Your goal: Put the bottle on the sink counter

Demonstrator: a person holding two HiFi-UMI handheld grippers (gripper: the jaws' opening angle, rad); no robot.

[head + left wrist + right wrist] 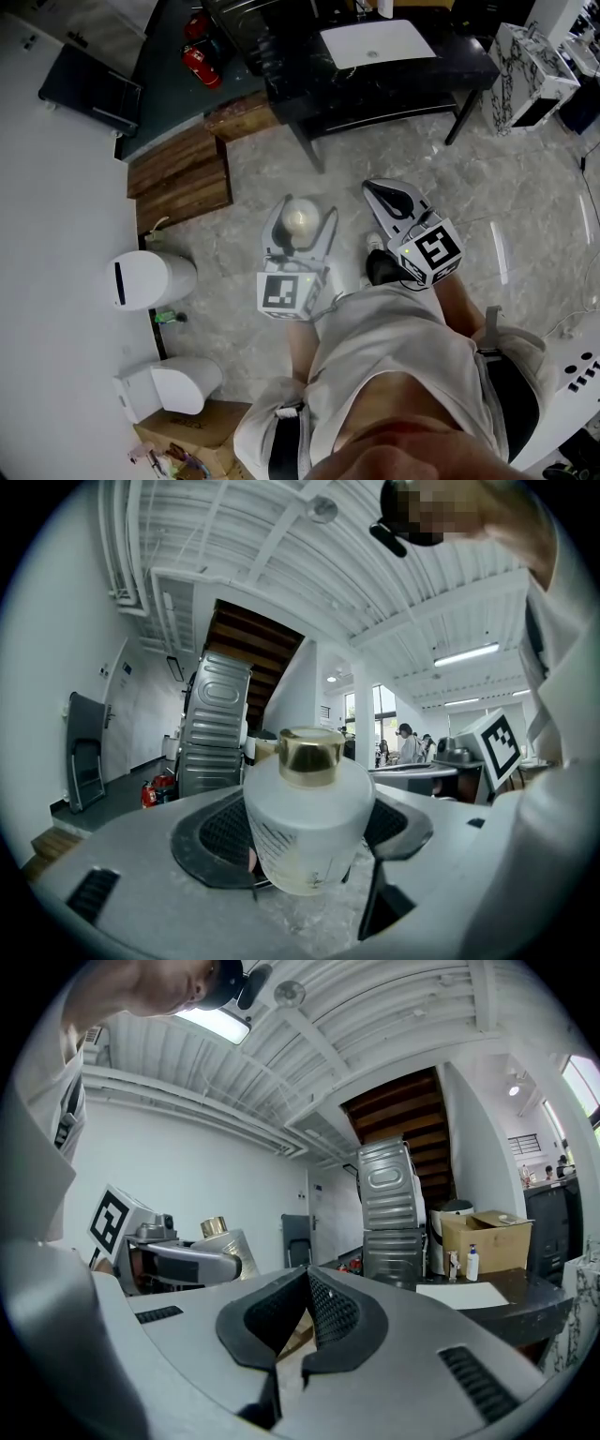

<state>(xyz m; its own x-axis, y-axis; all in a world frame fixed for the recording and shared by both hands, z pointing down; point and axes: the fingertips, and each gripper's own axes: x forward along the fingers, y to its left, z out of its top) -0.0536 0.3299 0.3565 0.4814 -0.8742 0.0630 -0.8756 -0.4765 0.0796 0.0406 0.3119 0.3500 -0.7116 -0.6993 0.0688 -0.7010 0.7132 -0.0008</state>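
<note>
left gripper (306, 850) has the bottle (307, 819) clamped between its dark pads: white frosted body, gold cap (310, 752) pointing up. in the head view it's held out over the marble floor (281, 169), just in front of the person's body and well short of the black sink counter (469, 64), with the white basin (377, 42) set into it at the top of the picture. right gripper (392, 201) sits just beside it on the right, jaws pinched together, pad tips meeting, nothing between them. the right gripper view catches the bottle off to its left, in the other gripper. wooden steps (183, 178) lie off to the left, red fire extinguishers (203, 67) beyond them.
</note>
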